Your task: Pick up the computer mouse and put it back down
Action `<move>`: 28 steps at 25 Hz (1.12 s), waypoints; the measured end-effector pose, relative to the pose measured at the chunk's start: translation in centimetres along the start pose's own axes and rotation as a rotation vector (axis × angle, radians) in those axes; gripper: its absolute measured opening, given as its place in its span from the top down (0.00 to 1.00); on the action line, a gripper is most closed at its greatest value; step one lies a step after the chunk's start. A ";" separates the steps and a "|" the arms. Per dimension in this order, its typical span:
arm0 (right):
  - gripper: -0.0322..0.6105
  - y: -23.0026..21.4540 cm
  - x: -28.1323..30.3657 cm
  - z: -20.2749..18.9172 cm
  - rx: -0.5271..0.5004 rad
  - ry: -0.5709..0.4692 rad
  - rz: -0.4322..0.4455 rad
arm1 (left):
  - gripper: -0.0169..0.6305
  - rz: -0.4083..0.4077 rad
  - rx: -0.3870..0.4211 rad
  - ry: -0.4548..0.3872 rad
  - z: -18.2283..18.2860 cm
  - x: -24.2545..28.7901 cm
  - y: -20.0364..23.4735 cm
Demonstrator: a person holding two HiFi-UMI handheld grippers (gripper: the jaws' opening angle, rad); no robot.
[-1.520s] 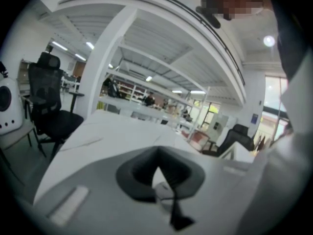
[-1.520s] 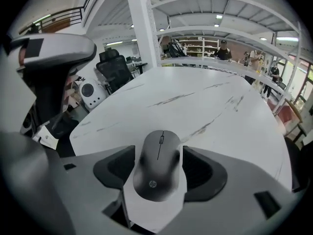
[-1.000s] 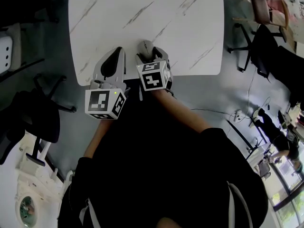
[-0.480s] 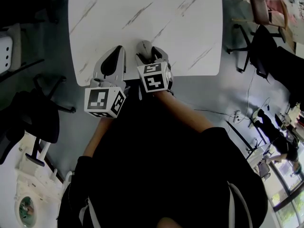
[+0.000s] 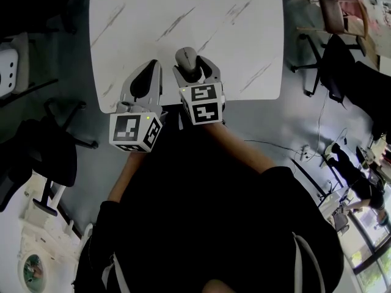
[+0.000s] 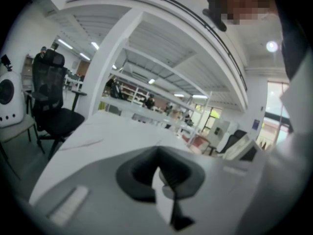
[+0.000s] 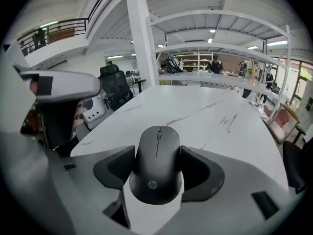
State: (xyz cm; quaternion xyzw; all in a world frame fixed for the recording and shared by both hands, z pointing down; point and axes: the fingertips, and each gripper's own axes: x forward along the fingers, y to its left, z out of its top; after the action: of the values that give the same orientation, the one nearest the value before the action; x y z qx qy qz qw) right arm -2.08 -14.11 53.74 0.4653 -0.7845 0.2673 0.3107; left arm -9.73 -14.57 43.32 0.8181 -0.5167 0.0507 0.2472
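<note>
Mouse point(image 7: 157, 163) is clamped between the right gripper's point(image 5: 193, 70) jaws and has just risen above the table's point(image 5: 183, 17) near edge. The pickup looks done. The left gripper point(image 6: 159, 173) hangs closed, empty.

one readable brand mark
a round "hp" logo on the near end of the black oval plastic computer mouse point(image 7: 156, 165).

The computer mouse point(image 7: 157, 165) is black with a tiny pale mark. The table point(image 5: 183, 11) is white with thin grey streaks. My left gripper point(image 5: 148, 72) and right gripper point(image 5: 194, 67) are grey with black pads point(image 7: 200, 173); each cube point(image 5: 134, 133) has black and white squares
</note>
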 end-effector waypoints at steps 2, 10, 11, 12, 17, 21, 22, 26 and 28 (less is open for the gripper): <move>0.55 -0.4 -0.9 1.5 -0.003 -0.052 -0.009 | 0.96 -0.003 0.010 -0.009 0.4 0.1 -0.2; 0.55 -0.9 -5.7 7.9 -0.039 -0.264 -0.035 | 0.96 -0.017 0.053 -0.055 2.5 0.1 -1.2; 0.55 -0.9 -6.3 8.6 -0.047 -0.289 -0.036 | 0.96 -0.020 0.059 -0.062 2.9 0.1 -1.4; 0.55 -0.8 -7.0 9.2 -0.055 -0.314 -0.037 | 0.96 -0.021 0.065 -0.068 3.2 0.1 -1.5; 0.55 -0.6 -10.3 11.6 -0.081 -0.422 -0.042 | 0.96 -0.025 0.087 -0.095 4.0 -0.2 -2.3; 0.55 -0.5 -11.7 12.5 -0.093 -0.461 -0.042 | 0.96 -0.030 0.100 -0.102 4.4 -0.3 -2.8; 0.55 -0.4 -11.8 12.5 -0.094 -0.465 -0.041 | 0.96 -0.030 0.102 -0.103 4.4 -0.4 -2.9; 0.55 -0.1 -11.9 12.3 -0.098 -0.464 -0.037 | 0.96 -0.028 0.107 -0.106 4.4 -0.7 -3.0; 0.55 0.0 -11.9 12.2 -0.101 -0.461 -0.035 | 0.96 -0.026 0.109 -0.107 4.5 -0.8 -3.0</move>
State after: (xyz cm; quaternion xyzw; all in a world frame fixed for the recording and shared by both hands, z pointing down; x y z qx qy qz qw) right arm -0.54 -16.08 36.88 0.5117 -0.8388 0.1090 0.1508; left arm -8.28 -14.90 38.10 0.8384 -0.5152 0.0319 0.1751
